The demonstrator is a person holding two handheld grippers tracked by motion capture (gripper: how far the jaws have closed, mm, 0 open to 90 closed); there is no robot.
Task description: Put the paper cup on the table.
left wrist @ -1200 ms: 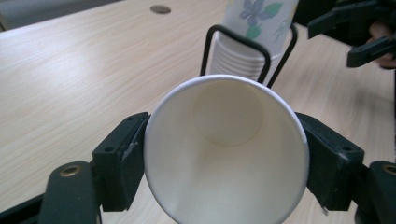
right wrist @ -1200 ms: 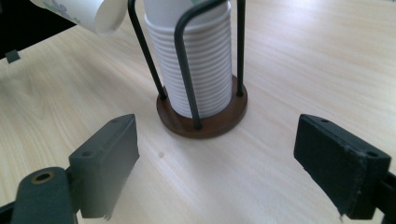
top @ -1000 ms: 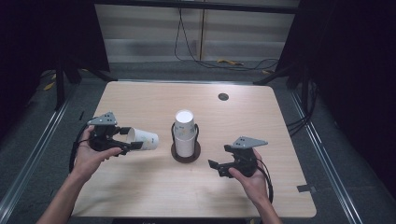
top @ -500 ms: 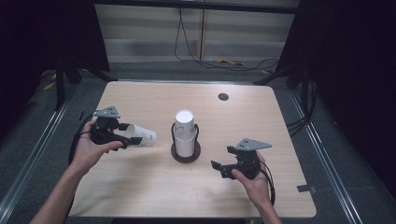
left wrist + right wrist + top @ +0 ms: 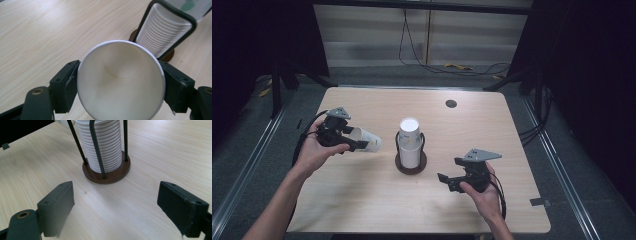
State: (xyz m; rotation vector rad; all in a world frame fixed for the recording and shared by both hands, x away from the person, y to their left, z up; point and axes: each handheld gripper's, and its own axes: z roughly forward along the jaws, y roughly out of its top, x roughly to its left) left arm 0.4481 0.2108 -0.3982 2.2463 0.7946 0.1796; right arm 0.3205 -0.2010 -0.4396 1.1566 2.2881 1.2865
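Observation:
A white paper cup [image 5: 365, 140] lies sideways in my left gripper [image 5: 357, 141], held above the table left of the cup holder; the jaws press on its rim from both sides. In the left gripper view the cup [image 5: 120, 80] opens toward the camera and its inside is bare. A stack of white cups [image 5: 410, 142] stands upside down in a dark wire holder on a brown round base [image 5: 411, 167] at the table's middle. My right gripper [image 5: 446, 181] rests low near the front right, open, with nothing between its jaws. It points at the stack [image 5: 102, 147].
The light wooden table [image 5: 362, 210] has a round cable hole [image 5: 451, 103] at the back right. A strip of tape [image 5: 539, 201] lies near the right front edge. Cables run on the floor behind the table.
My left gripper has carried the cup a little upward and away from the table's front edge. The right gripper has stayed where it was.

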